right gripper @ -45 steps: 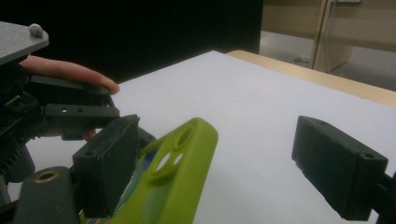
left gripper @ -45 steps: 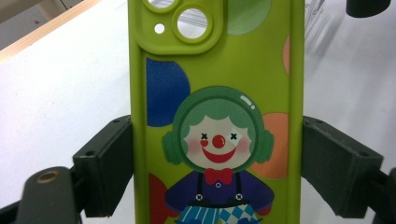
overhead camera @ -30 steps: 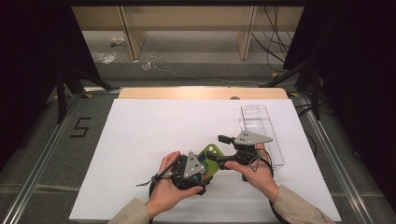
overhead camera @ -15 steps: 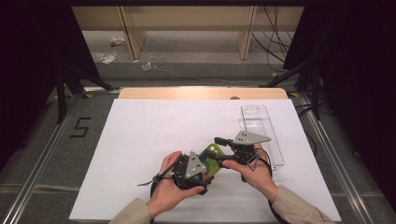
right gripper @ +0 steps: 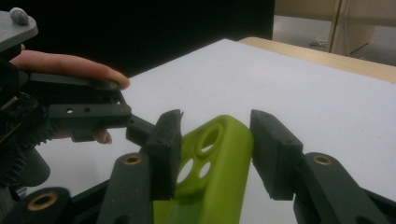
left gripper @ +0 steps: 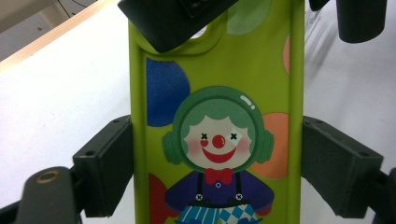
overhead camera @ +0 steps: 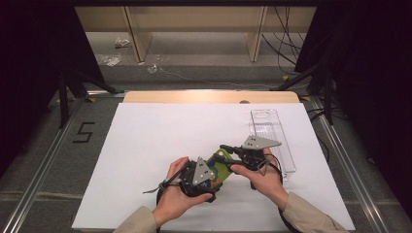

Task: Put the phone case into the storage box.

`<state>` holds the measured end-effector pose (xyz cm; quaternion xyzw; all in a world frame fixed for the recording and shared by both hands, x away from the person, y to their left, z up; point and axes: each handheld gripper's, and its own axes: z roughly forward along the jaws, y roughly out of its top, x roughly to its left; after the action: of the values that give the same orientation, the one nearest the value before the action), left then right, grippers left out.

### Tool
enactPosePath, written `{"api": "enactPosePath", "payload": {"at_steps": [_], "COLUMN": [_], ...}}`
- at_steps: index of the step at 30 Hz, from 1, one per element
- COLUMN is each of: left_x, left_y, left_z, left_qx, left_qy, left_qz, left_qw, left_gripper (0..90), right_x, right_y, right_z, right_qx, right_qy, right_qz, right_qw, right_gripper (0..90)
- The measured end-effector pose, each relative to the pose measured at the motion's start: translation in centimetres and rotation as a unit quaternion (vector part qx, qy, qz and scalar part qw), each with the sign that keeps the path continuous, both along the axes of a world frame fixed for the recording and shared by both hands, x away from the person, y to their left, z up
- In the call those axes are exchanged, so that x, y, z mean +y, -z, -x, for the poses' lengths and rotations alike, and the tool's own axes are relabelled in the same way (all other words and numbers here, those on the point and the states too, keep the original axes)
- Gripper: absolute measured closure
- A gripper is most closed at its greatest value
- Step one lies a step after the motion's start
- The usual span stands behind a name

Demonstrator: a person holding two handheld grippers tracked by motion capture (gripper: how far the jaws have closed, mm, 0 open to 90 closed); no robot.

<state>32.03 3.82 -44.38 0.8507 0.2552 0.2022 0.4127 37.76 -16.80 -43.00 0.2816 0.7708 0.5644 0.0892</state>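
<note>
The white tabletop [overhead camera: 145, 145] is carrying everything, and the green phone case [overhead camera: 221, 170] serves as the landmark here: it is being held just above the tabletop's near middle, with a clear plastic tray [overhead camera: 272, 138] lying to its right and a little beyond it.

The left hand-held gripper [overhead camera: 210, 175] is sitting at the case's near end, grasping it across its width; in the left gripper view its pads [left gripper: 105, 168] are pressing on both long edges of the case [left gripper: 215, 116], clown print facing up. The case's long axis is running away from this gripper toward the camera-hole end.

The right hand-held gripper [overhead camera: 227, 149] is coming in at that far end, from the case's right. Its jaws have just been closing, and in the right gripper view the corner of the case [right gripper: 215, 154] is lying between them, one pad [right gripper: 166, 149] touching or nearly touching, the other [right gripper: 273, 149] standing slightly off, so it is not yet clamping. Both hands are resting low, wrists close together, the right one being nearer to the free end.
</note>
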Motion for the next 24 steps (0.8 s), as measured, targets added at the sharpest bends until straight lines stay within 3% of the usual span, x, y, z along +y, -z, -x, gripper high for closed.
{"api": "enactPosePath", "payload": {"at_steps": [24], "left_x": [-0.11], "left_y": [0.0], "left_z": [-0.04], "left_qx": [-0.004], "left_qy": [0.0], "left_qz": [-0.005], "left_qw": [1.0], "left_gripper": [16.2], "right_x": [-0.24], "right_y": [-0.47], "right_z": [-0.26], "right_qx": [0.027], "right_qy": [-0.002], "right_qz": [-0.025], "right_qw": [0.9993], "right_gripper": [70.1]}}
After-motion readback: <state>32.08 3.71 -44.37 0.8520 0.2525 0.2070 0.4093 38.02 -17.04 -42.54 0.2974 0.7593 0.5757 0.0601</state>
